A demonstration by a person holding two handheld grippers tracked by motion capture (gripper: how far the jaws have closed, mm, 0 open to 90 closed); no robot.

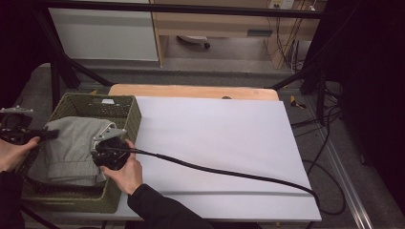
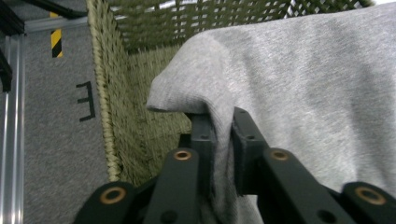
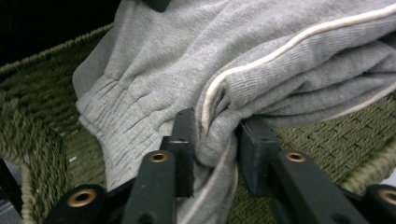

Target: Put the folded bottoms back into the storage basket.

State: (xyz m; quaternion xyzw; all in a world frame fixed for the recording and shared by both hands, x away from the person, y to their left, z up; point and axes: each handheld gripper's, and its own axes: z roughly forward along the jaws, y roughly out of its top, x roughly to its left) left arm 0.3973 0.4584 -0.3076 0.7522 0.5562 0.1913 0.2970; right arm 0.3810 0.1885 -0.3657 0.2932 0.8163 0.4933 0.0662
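The grey sweatshirt (image 1: 71, 148) lies slumped in the woven basket (image 1: 129, 114), soft, light and floppy. The left gripper (image 2: 223, 135) pinches a fold near the basket's left wall; the right gripper (image 3: 217, 149), jaws narrowed around the bunched piped seam near the right wall, looks loosely closed on it. Thick seams probably hold best.

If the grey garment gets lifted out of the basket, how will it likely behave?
The grey garment looks floppy: it folds and bunches between the right gripper jaws. Probably light, likely to sag and drape from pinch points. Its knit seems grippy, though it might drag on the woven basket.
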